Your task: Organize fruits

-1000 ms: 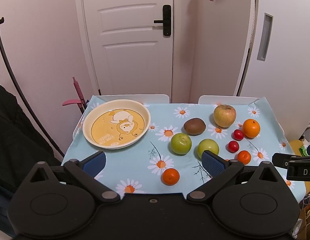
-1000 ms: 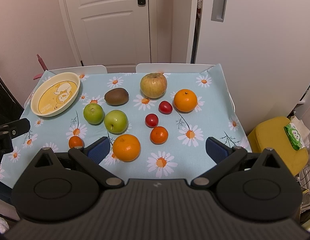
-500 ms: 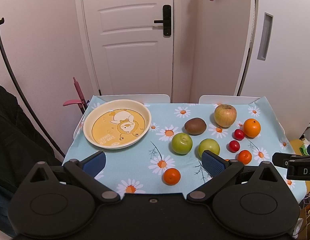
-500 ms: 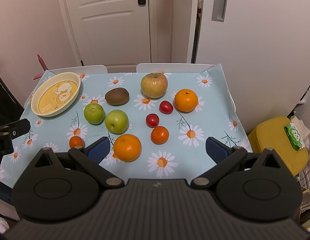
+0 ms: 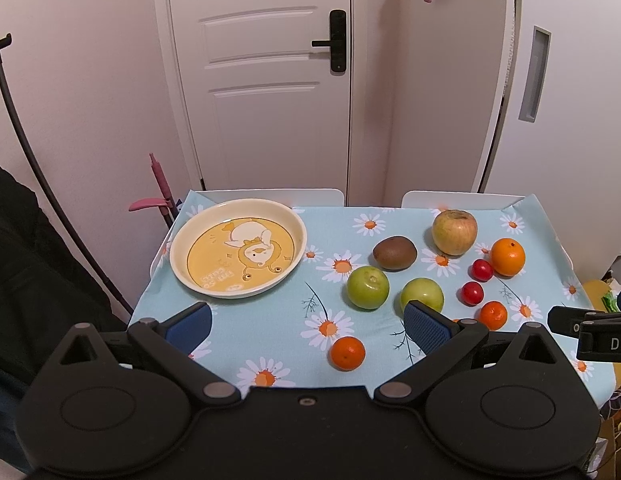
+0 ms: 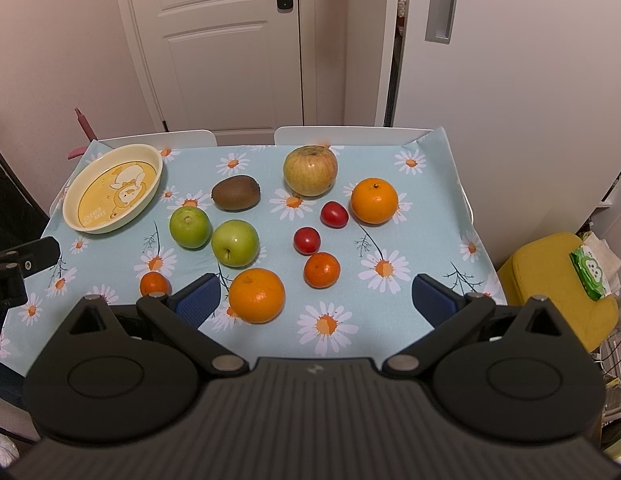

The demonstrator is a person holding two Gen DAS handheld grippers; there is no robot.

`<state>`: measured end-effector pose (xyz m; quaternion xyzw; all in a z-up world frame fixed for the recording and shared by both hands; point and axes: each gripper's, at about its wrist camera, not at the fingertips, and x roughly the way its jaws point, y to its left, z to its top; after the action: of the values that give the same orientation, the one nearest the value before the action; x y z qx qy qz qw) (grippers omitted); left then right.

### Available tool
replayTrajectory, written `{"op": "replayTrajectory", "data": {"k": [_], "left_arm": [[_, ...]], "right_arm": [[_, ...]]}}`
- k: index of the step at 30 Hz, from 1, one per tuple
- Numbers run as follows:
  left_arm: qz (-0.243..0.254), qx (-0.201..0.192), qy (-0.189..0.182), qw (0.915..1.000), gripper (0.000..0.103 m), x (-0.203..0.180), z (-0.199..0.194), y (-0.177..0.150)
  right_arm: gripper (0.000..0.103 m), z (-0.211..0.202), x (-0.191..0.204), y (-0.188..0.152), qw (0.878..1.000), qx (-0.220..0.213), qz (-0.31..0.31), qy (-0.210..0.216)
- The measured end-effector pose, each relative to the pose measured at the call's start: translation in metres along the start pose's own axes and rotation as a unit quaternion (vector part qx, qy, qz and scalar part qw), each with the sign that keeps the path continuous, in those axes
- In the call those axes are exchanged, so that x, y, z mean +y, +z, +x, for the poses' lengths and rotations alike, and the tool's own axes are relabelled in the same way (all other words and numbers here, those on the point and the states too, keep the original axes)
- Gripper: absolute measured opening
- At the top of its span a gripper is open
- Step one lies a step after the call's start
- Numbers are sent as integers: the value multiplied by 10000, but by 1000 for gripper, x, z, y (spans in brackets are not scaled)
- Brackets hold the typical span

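Fruit lies loose on the tablecloth point(image 6: 422, 208) beside the empty plate point(image 5: 178, 240); with both grippers spread and holding nothing, you should pinch the round, roll-prone orange point(image 6: 256, 295) across its middle.

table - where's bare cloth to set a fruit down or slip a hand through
Free: the near strip between the yellow plate and the small near-left mandarin; the right edge beyond the far orange; the plate itself is empty. Crowded: the middle, from the green apples and kiwi to the red tomatoes.
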<state>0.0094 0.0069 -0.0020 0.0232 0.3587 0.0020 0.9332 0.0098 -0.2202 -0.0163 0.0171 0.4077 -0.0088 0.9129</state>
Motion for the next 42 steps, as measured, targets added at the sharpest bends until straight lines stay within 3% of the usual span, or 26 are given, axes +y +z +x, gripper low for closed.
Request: {"op": "replayTrajectory", "data": {"k": [21, 28, 36, 42], "left_arm": [[60, 17, -15, 10000, 103, 5, 2, 2], [302, -25, -239, 9993, 103, 7, 6, 1], [748, -43, -420, 9963, 103, 12, 34, -11], [1097, -18, -589, 9922, 103, 9, 72, -34]], "right_arm": [[103, 0, 2, 1, 10000, 33, 30, 10], [103, 8, 8, -2, 9997, 134, 205, -4], [103, 34, 19, -19, 9996, 215, 185, 0], [103, 66, 24, -37, 9993, 199, 177, 263]]}}
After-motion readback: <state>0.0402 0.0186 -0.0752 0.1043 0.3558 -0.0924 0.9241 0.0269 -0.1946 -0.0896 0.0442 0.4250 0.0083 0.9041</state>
